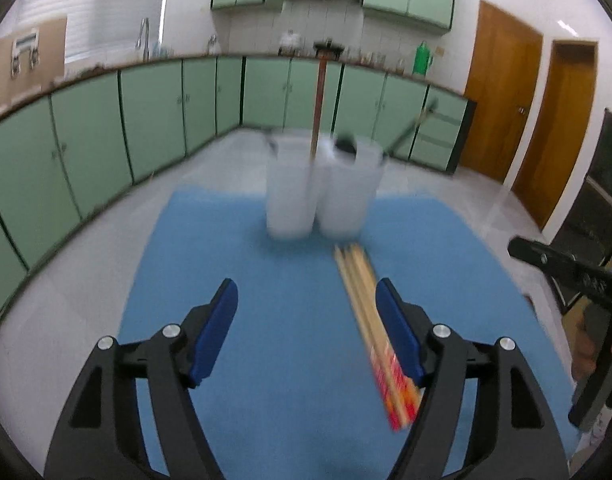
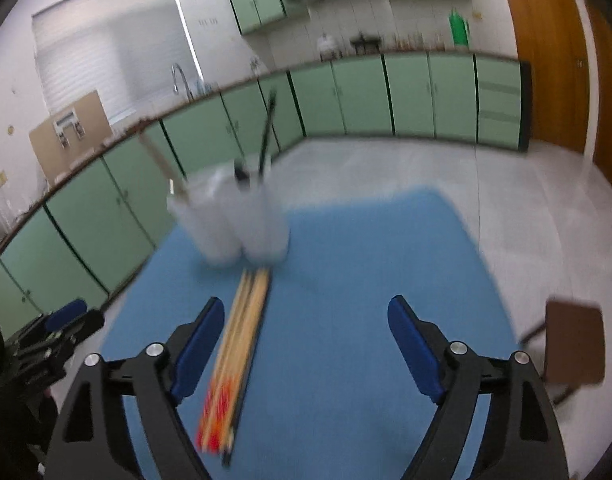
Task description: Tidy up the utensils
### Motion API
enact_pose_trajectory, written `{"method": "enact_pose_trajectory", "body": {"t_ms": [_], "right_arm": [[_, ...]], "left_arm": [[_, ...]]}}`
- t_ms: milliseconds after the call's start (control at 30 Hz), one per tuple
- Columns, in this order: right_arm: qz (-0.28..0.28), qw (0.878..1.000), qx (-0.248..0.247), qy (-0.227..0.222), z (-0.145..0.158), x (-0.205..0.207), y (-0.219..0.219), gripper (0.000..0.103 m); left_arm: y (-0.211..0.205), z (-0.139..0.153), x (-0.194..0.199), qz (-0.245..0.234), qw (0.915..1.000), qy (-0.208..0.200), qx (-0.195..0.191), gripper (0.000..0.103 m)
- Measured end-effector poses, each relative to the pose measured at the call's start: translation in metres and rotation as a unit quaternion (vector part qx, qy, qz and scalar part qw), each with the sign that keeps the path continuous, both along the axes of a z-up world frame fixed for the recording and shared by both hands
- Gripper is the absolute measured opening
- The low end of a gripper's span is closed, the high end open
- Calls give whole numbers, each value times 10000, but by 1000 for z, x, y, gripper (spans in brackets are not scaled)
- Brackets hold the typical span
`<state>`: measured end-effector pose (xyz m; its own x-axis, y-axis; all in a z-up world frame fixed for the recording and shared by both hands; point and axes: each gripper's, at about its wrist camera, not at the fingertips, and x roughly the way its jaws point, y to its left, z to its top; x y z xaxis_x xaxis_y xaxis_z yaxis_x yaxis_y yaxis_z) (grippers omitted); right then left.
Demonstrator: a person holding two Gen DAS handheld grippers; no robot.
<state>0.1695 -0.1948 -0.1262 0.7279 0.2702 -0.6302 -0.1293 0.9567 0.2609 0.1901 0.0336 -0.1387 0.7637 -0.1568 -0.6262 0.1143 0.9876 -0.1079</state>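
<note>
A bundle of wooden chopsticks (image 1: 361, 300) with red-orange ends lies on the blue mat (image 1: 246, 264), pointing at two white translucent cups (image 1: 290, 192) at the mat's far side. A brown-handled utensil stands in the left cup and dark utensils stand in the right cup (image 1: 347, 196). My left gripper (image 1: 305, 286) is open above the mat, and the chopsticks run just inside its right finger. In the right wrist view my right gripper (image 2: 306, 302) is open, with the chopsticks (image 2: 246, 320) beside its left finger. Both views are blurred.
The mat (image 2: 365, 260) covers a pale table. Green cabinets (image 1: 154, 112) line the far walls and wooden doors (image 1: 501, 92) stand at the right. A brown chair (image 2: 573, 344) is beyond the table's right edge. The right tool's black frame (image 1: 565, 272) shows at the edge.
</note>
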Motion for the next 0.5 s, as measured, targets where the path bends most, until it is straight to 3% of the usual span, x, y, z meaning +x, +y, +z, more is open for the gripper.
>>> {"method": "enact_pose_trajectory", "body": {"t_ms": [200,367,500], "right_arm": [[277,9975,-357,534,-53,-40,27,82],[504,9947,-544,715,-69,-53,53,82],[679,9907,-965,684,-75,-57,77,81]], "left_arm": [[12,-47,-17,105,9979,595,247,71],[14,-68,-28,185,9952,825,493,73],[18,-75,-32,210,9940,916,556,74]]}}
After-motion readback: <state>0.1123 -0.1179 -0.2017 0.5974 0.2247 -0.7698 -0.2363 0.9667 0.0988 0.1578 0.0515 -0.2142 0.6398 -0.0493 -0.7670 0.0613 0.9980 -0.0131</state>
